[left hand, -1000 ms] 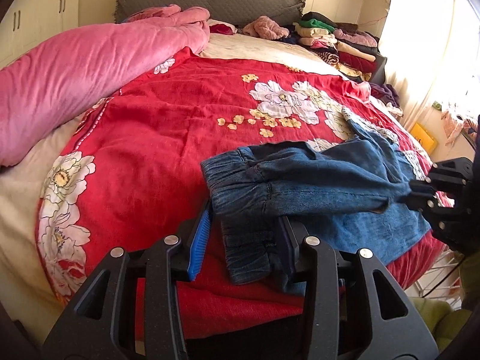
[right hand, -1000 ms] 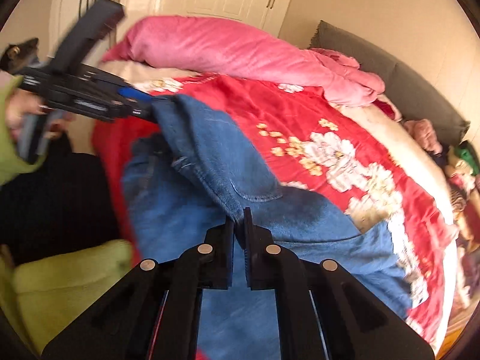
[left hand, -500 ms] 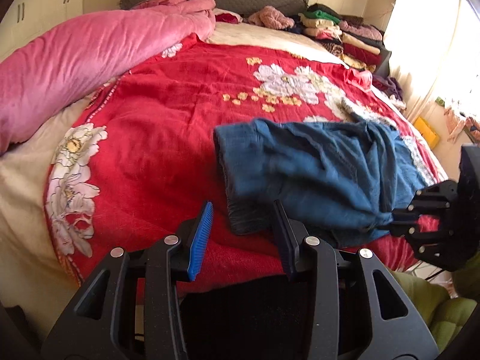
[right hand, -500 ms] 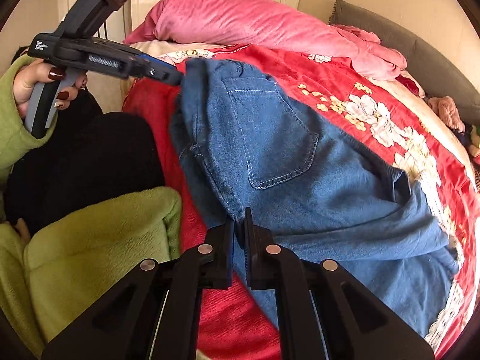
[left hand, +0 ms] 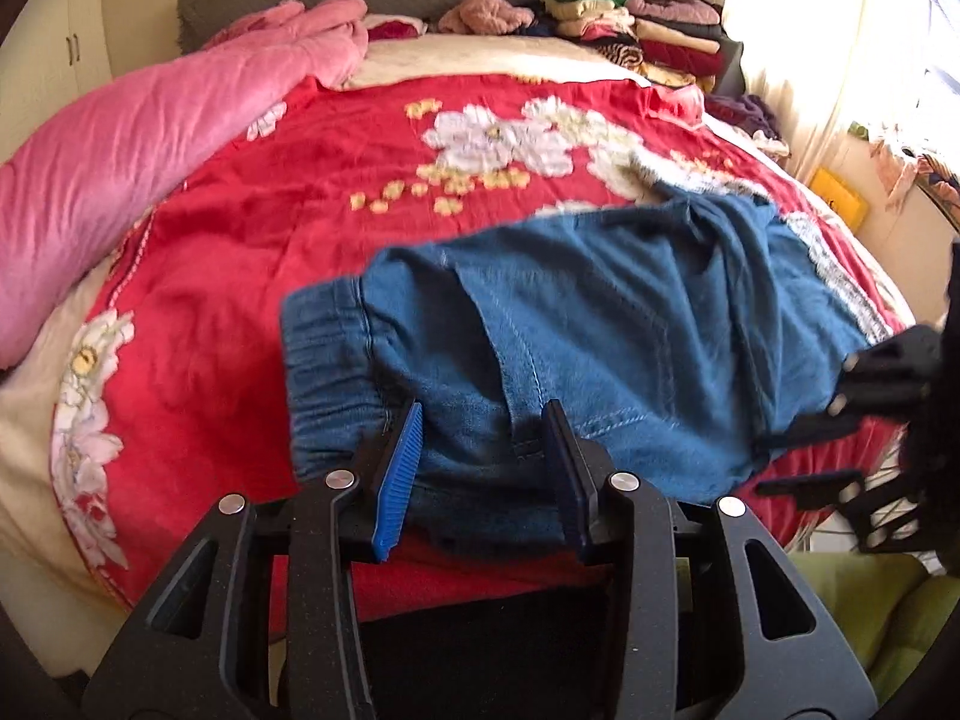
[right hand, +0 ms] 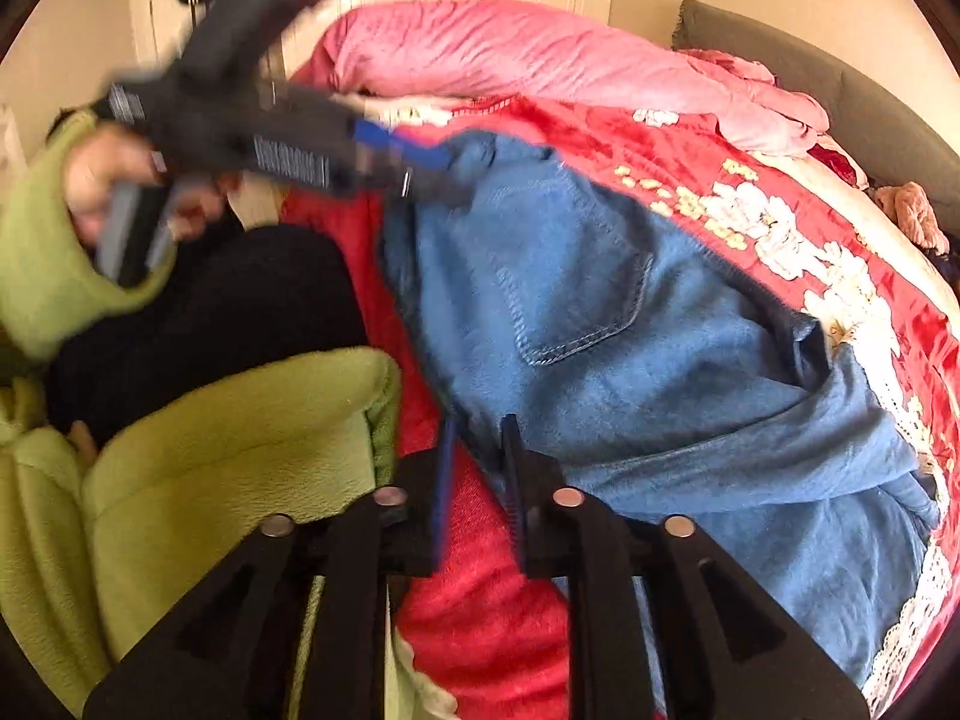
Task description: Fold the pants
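Observation:
Blue denim pants (left hand: 600,348) lie folded over near the front edge of the red flowered blanket (left hand: 288,228), with the elastic waistband to the left. My left gripper (left hand: 486,432) is open, its jaws wide apart over the waistband edge. In the right wrist view the pants (right hand: 630,348) show a back pocket, and the left gripper (right hand: 414,171) sits blurred at their far corner. My right gripper (right hand: 477,444) is open by a small gap at the near edge of the pants. It also shows in the left wrist view (left hand: 840,420) at the pants' right end.
A pink duvet (left hand: 150,138) lies along the left side of the bed. Stacked clothes (left hand: 636,24) sit at the headboard's right. My green sleeve and lap (right hand: 198,450) are at the bed's front edge. A bright window (left hand: 870,30) is on the right.
The pants were lowered onto the blanket and flattened. My right gripper, shut on the cloth before, has opened slightly. My left gripper let go earlier and stays open.

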`<state>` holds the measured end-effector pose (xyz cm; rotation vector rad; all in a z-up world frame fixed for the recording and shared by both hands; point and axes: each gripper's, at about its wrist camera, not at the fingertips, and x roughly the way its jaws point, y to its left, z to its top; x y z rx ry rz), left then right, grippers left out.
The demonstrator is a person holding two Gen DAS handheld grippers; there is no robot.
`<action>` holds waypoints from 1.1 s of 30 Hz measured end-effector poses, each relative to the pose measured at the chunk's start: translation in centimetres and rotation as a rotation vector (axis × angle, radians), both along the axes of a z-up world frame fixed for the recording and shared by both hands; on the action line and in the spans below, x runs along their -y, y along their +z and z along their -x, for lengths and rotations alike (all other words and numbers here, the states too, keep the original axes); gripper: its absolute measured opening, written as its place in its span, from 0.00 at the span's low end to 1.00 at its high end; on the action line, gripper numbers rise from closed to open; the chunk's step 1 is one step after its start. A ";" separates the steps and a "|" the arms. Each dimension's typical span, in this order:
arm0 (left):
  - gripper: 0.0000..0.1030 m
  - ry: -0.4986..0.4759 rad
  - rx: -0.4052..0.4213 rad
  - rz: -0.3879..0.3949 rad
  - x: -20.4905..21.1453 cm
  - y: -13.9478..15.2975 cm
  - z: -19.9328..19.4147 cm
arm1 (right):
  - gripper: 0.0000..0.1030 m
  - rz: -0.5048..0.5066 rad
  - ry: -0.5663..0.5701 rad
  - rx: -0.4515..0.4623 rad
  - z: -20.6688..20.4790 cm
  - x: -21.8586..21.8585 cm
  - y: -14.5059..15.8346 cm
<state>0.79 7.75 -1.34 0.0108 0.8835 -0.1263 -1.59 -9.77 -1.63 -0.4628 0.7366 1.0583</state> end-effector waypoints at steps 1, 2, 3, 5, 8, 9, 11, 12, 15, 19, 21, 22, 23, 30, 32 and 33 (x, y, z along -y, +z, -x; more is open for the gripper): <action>0.32 0.001 -0.002 0.005 -0.2 -0.3 0.0 | 0.25 -0.037 -0.032 -0.007 -0.5 0.4 0.6; 0.32 0.002 -0.001 0.012 -0.2 -0.4 0.2 | 0.29 -0.066 -0.063 -0.020 -1.0 0.7 0.9; 0.32 0.001 0.001 0.014 -0.3 -0.4 0.2 | 0.31 -0.088 -0.095 -0.038 -1.6 0.9 1.1; 0.32 -0.002 0.004 0.013 -0.3 -0.4 0.3 | 0.31 -0.099 -0.136 -0.068 -2.3 0.7 0.8; 0.32 -0.004 0.009 0.019 -0.4 -0.5 0.6 | 0.31 -0.005 -0.186 -0.106 -2.8 -0.6 -1.2; 0.32 -0.004 0.010 0.027 -0.5 -0.4 0.7 | 0.31 0.024 -0.193 -0.119 -2.8 -0.9 -1.9; 0.32 -0.005 0.011 0.043 -0.5 -0.4 0.6 | 0.32 0.052 -0.223 -0.145 -3.0 -1.2 -3.5; 0.32 -0.004 0.018 0.054 -0.6 -0.2 0.8 | 0.32 0.039 -0.232 -0.152 -2.9 -1.1 -3.6; 0.33 0.004 0.032 0.062 -0.6 0.2 1.1 | 0.32 0.007 -0.240 -0.167 -3.1 -0.5 -2.6; 0.45 0.014 0.059 0.081 -0.6 1.2 1.7 | 0.32 -0.068 -0.276 -0.127 -3.3 1.1 0.1; 0.53 0.016 0.076 0.076 -0.4 1.8 2.1 | 0.50 -0.095 -0.321 -0.106 -3.7 2.4 1.2; 0.58 0.019 0.084 0.070 -0.2 2.2 2.2 | 0.52 -0.106 -0.340 -0.099 -3.9 2.9 1.6; 0.61 0.019 0.090 0.070 -0.1 2.4 2.4 | 0.52 -0.112 -0.355 -0.095 -4.2 3.1 1.9; 0.78 0.003 0.092 0.068 1.2 3.2 2.1 | 0.53 -0.153 -0.501 -0.064 -5.7 7.8 3.5; 0.82 -0.007 0.086 0.075 1.8 3.2 1.9 | 0.53 -0.158 -0.533 -0.051 -5.9 9.0 3.8; 0.83 -0.017 0.083 0.083 2.2 3.2 1.8 | 0.56 -0.161 -0.547 -0.046 -6.0 9.3 4.0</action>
